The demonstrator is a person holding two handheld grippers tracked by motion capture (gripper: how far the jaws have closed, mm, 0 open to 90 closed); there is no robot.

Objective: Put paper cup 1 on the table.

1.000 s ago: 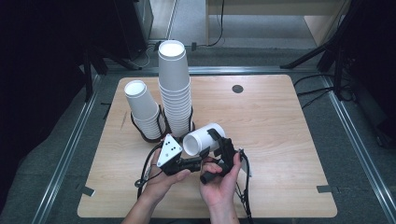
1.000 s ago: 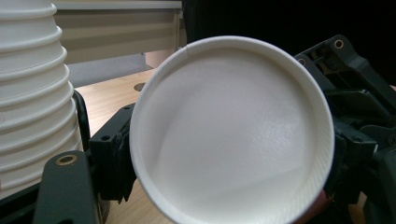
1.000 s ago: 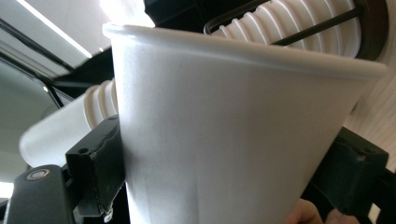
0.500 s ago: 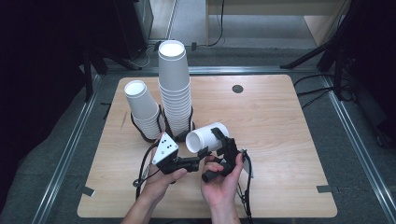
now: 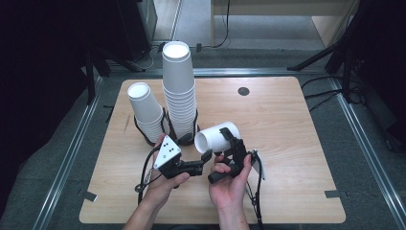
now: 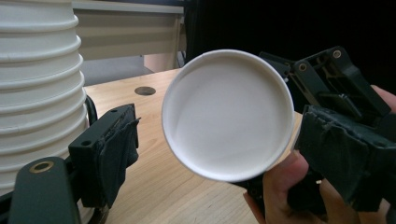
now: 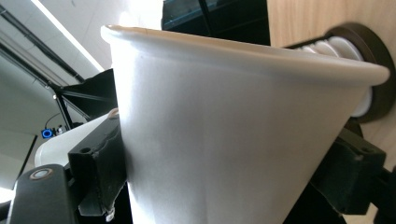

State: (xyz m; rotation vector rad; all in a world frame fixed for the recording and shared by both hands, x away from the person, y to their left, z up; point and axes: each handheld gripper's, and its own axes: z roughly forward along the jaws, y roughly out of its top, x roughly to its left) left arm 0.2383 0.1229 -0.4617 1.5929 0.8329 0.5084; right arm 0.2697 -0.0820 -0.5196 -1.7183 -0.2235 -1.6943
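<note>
You are pinching the paper cup [image 5: 218,138] sideways in your right claw [image 5: 230,143], your left claw [image 5: 205,157] spreading clear of its rim for restacking.

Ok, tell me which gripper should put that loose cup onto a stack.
Right, probably. The right gripper is clamped on the single cup, which lies sideways above the table. The left gripper has just been opening, its pads off the cup, mouth facing it; it holds nothing.
</note>
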